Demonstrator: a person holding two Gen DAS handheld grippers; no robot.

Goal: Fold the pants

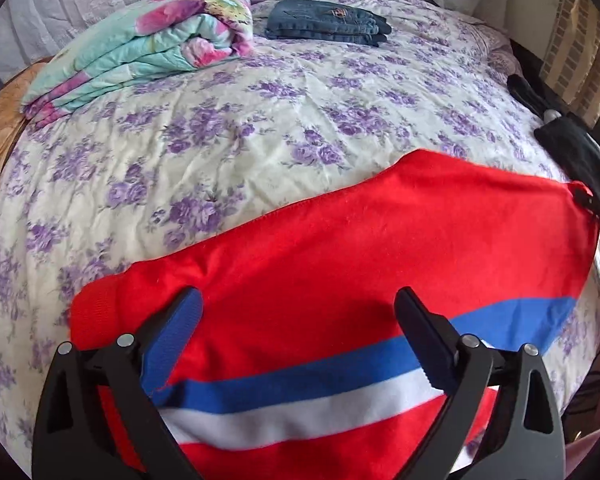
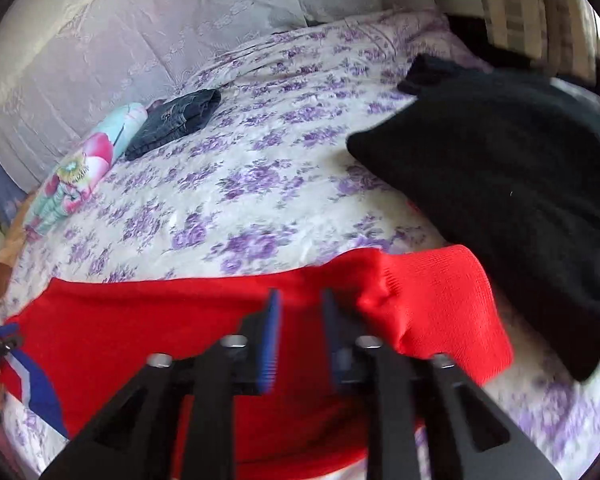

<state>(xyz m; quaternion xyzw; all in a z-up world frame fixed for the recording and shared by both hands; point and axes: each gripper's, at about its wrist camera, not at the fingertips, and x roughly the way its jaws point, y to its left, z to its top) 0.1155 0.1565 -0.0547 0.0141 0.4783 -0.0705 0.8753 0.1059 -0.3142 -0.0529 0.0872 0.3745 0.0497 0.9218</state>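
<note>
Red pants (image 1: 320, 248) lie flat on bed (image 1: 260, 128), apparently folded lengthwise; cross folds remain. Left claw (image 1: 300, 320) apart above them. Right claw (image 2: 300, 320) partly apart, gripping nothing.

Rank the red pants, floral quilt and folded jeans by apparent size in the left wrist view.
1. red pants, though nearness to the camera inflates them
2. floral quilt
3. folded jeans, farthest away, so true size is unsure
</note>
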